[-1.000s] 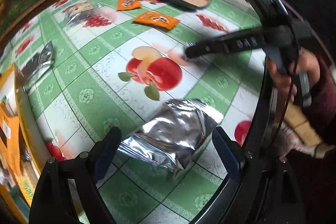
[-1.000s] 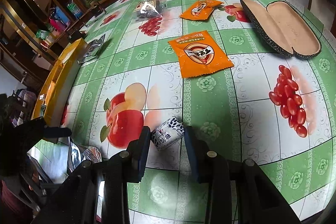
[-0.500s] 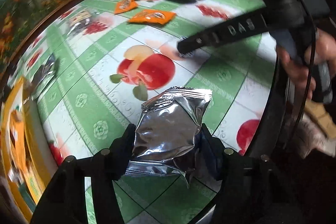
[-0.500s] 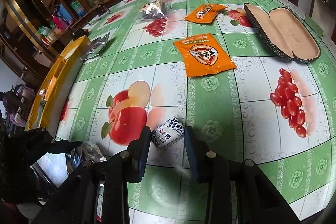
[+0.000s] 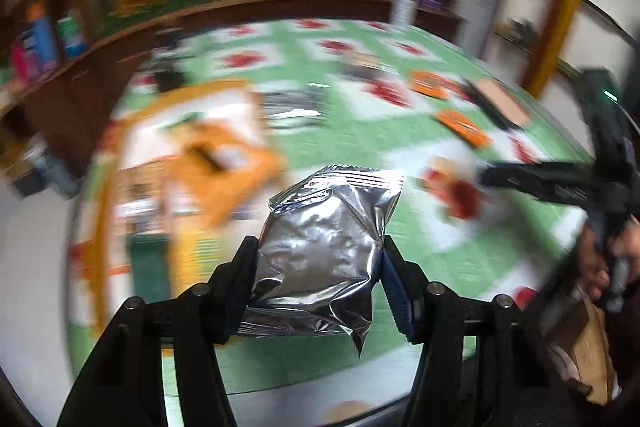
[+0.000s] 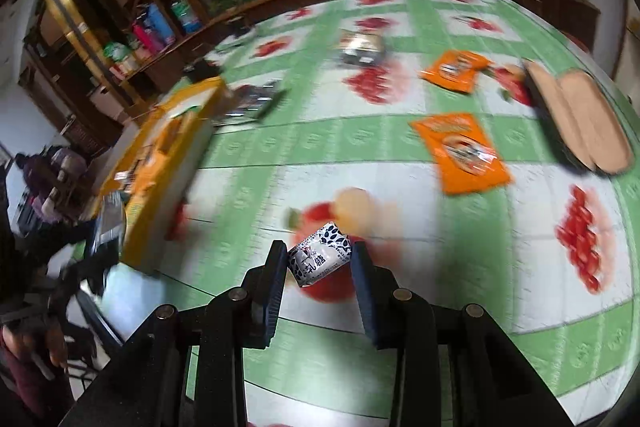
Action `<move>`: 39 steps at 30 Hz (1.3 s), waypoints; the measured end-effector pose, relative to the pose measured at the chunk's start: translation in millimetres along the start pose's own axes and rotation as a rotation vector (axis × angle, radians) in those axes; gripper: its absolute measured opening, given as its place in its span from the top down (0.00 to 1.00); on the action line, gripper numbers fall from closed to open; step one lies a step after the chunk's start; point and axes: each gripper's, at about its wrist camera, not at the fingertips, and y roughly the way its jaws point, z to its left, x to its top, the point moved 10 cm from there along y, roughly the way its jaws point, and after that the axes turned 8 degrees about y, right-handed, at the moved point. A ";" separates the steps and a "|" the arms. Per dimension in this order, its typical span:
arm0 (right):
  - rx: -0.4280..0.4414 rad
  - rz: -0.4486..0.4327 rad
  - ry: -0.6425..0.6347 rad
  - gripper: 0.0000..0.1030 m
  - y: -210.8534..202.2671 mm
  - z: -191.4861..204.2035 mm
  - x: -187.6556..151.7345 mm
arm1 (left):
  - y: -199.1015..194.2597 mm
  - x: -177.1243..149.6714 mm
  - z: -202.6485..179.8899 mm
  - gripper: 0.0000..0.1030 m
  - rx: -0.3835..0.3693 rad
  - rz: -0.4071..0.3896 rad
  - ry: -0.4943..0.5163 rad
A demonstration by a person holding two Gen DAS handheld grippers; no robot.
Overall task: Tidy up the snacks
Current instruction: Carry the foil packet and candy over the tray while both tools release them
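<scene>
Packets (image 6: pixel 464 151) (orange) beside glasses case (image 6: pixel 580 123)

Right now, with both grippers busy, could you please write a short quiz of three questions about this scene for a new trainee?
1. True or false: the left gripper is shut on the silver foil packet.
2. Multiple choice: what does the right gripper hold? A) an orange packet B) a small white candy with dark print C) a bottle
3. Fill in: in the right wrist view, two ____ snack packets lie flat on the green tablecloth, beside the open glasses case.

Key: 1 true. 2 B, the small white candy. 3 orange.
</scene>
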 end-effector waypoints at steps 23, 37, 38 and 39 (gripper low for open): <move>0.151 0.141 -0.337 0.65 94.0 217.7 -13.2 | 73.6 27.4 184.9 0.43 0.160 0.074 -0.358; 0.145 0.150 -0.345 0.59 120.0 223.8 -14.5 | 57.6 41.0 185.1 0.27 0.201 0.021 -0.350; 0.143 0.139 -0.352 0.58 117.3 224.0 -14.3 | 51.7 42.1 182.4 0.27 0.217 0.011 -0.342; 0.142 0.132 -0.354 0.58 115.1 223.9 -14.5 | 45.9 42.9 180.0 0.27 0.231 0.002 -0.334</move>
